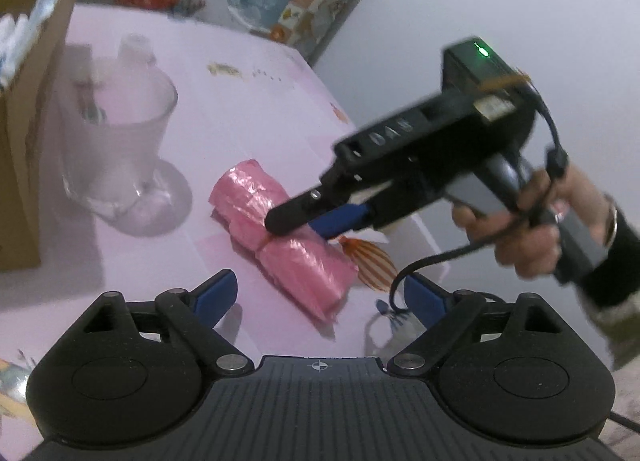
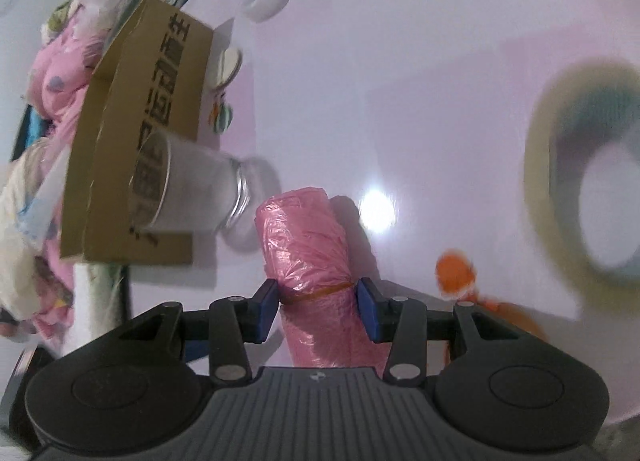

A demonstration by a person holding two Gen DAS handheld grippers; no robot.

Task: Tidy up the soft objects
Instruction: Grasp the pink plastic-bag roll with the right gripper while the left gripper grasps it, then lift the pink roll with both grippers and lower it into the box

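Note:
A pink roll of plastic bags (image 1: pixel 288 237), tied at its middle with an orange rubber band, lies slantwise low over the pink table (image 1: pixel 240 101). My right gripper (image 1: pixel 296 233) comes in from the right, held by a hand (image 1: pixel 532 229). In the right wrist view its blue pads (image 2: pixel 266 309) press both sides of the roll (image 2: pixel 308 245) at the band; the right gripper (image 2: pixel 316 305) is shut on it. My left gripper (image 1: pixel 320 295) is open just short of the roll's near end, touching nothing.
A clear glass (image 1: pixel 120 133) stands left of the roll, against a cardboard box (image 1: pixel 24 121) at the table's left side. A large tape ring (image 2: pixel 580 189) and a white cap (image 2: pixel 266 1) lie on the table. The table edge (image 1: pixel 340 113) runs along the right.

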